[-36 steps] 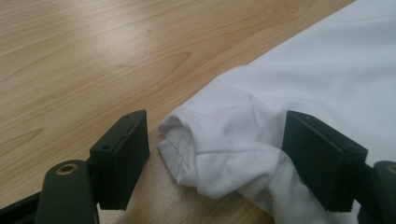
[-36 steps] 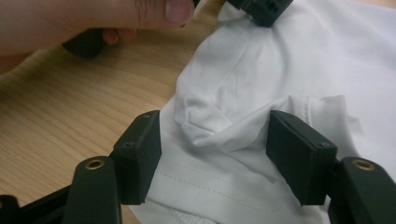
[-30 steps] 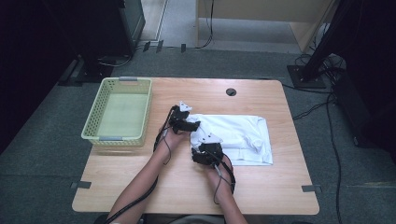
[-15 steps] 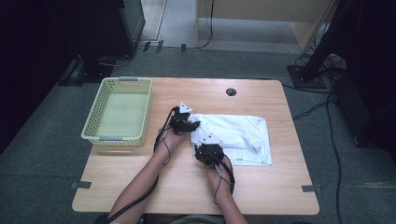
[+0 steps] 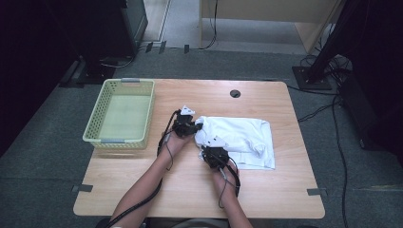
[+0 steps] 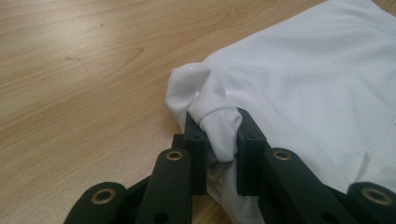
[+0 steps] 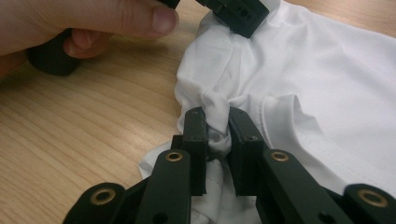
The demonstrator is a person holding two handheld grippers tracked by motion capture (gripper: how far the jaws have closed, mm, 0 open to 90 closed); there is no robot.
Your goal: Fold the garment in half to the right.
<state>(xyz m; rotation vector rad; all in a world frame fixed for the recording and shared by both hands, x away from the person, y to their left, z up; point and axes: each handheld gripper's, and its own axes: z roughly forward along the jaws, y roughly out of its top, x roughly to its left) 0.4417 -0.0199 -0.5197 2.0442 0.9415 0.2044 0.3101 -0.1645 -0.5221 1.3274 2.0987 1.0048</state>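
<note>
A white folded garment (image 5: 240,137) lies on the wooden table (image 5: 266,194), right of centre. My left gripper (image 5: 196,126) sits at its left edge; in the left gripper view its jaws have just been closing and now pinch a bunched fold of the white garment (image 6: 299,84) between the pads (image 6: 195,135). My right gripper (image 5: 205,145) is just nearer the front, on the same left edge. In the right gripper view its jaws have also just been closing and squeeze a gathered fold of the garment (image 7: 327,102). The left gripper (image 7: 236,11) and the hand (image 7: 70,23) that holds it show beyond.
A pale green plastic basket (image 5: 100,112) stands empty at the table's left side. A round cable hole (image 5: 235,93) is near the far edge. Cables and a dark stand (image 5: 313,76) lie on the floor at the right.
Both grippers have stayed at the garment's left edge, hardly moving; the cloth there looks a little more bunched now.
</note>
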